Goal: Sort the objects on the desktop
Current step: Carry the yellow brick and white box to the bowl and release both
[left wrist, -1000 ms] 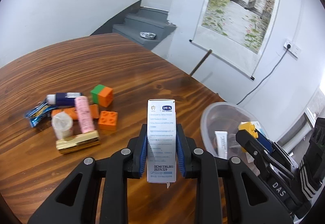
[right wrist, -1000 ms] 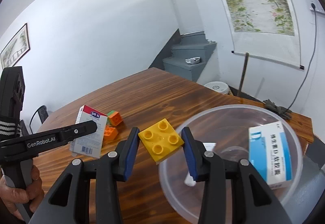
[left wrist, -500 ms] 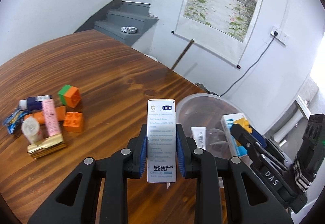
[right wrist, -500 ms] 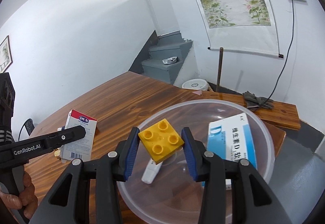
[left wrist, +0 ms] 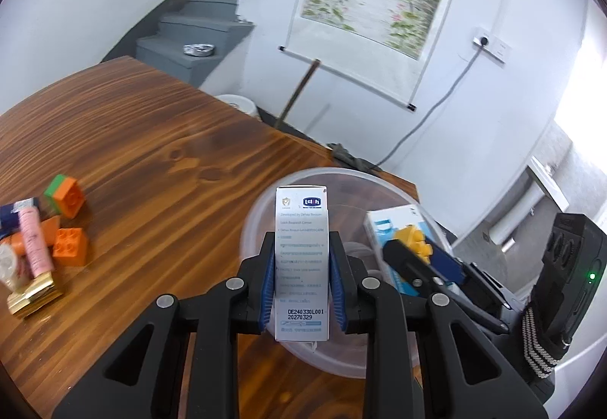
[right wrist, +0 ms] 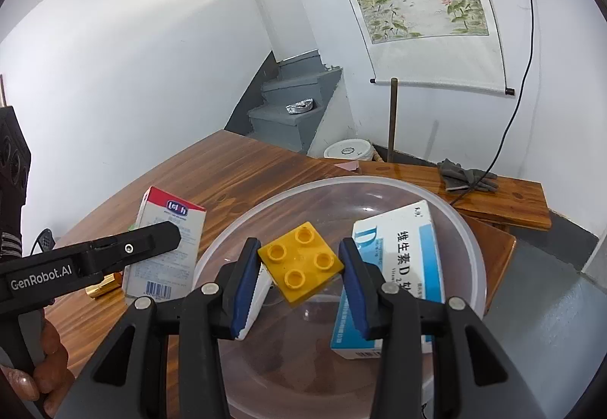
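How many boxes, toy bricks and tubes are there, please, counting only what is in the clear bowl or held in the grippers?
Boxes: 2 (white box, blue-and-white box)
Toy bricks: 1 (yellow brick)
Tubes: 1 (white tube)
Total: 4

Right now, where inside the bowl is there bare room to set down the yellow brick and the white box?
Bowl: bare floor lies at the near side, between the tube and the blue box. The right side is crowded by the blue box. The yellow brick, in the right gripper, hangs over the middle. The white box hangs in the left gripper.
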`<state>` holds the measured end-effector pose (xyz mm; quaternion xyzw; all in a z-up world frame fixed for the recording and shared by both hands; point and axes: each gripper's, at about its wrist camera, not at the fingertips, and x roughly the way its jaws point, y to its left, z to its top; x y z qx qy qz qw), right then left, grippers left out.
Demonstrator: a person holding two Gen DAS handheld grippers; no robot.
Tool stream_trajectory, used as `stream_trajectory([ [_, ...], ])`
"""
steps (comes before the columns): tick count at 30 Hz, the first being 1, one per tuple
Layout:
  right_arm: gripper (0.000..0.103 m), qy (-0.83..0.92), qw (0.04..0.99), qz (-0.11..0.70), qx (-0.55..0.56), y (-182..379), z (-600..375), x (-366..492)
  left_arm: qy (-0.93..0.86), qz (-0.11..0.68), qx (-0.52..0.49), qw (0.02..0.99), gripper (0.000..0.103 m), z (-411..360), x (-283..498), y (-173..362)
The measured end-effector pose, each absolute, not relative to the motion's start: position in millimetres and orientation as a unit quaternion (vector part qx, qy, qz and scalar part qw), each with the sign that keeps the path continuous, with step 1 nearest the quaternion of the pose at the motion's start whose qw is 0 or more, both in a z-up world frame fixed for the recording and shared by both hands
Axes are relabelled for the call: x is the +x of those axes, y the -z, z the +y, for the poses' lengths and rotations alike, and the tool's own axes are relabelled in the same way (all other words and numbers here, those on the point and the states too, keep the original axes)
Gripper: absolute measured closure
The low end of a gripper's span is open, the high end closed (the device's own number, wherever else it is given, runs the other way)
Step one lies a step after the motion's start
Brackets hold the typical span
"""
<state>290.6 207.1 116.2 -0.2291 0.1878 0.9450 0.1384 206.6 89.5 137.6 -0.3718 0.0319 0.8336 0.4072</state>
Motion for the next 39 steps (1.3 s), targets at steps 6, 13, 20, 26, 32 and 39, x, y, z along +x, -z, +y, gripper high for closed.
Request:
stream_trajectory([
  [6,0.037,-0.938,0.149,0.211,-0.232,-112.0,215.4,293.5,-0.802,0.033,-0.41,0.432,0.068,103.3,207.0,-124.7],
  [13,0.031,-0.936,0.162,0.219,-0.224,-110.4,216.5,298.7,-0.811,0.006,-0.403,0.424,0.045,92.9,203.2,-128.7],
  [20,0.031,-0.937,0.154,0.213,-0.229,-109.9,206.9,295.3,-0.816,0.003,-0.406,0.412,0.045,83.7,196.5,-128.8],
  [26,0.025,-0.937,0.145,0.218,-0.231,-110.5,203.9,293.3,-0.828,0.003,-0.402,0.39,0.045,70.6,191.3,-131.2],
  [32,0.025,-0.941,0.133,0.203,-0.234,-112.0,189.6,289.3,-0.835,0.005,-0.405,0.372,0.045,56.9,185.6,-130.0],
  [39,0.025,-0.947,0.123,0.186,-0.232,-117.6,173.6,285.4,-0.84,0.016,-0.409,0.355,0.045,39.1,178.4,-126.6],
])
